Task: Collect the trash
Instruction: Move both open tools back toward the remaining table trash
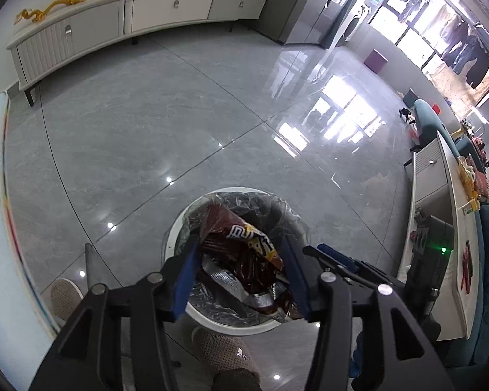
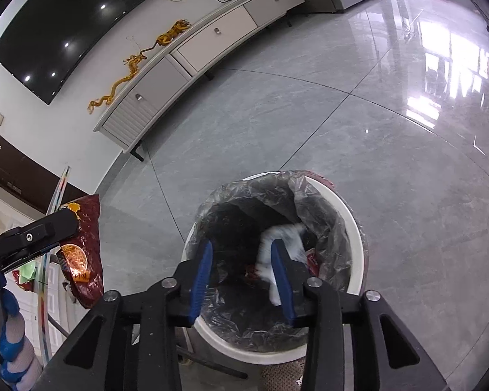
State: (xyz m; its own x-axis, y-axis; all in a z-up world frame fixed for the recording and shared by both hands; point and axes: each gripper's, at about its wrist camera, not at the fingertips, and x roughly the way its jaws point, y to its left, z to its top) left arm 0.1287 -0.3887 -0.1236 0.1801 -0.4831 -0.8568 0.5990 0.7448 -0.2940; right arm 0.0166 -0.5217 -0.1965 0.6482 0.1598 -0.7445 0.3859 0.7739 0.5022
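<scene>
The left claw is gripping a crumpled dark-red foil snack bag between its blue pads and holding it over the round white trash bin lined with a clear plastic bag, which is standing on the glossy grey tiled floor. The right claw is hanging wide apart above the same bin, with a blurred white piece of paper lying between its pads, inside the liner.

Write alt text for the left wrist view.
The left gripper holds a crumpled dark red snack bag between its blue fingers above a white trash bin with a plastic liner, on a glossy grey tiled floor.
</scene>
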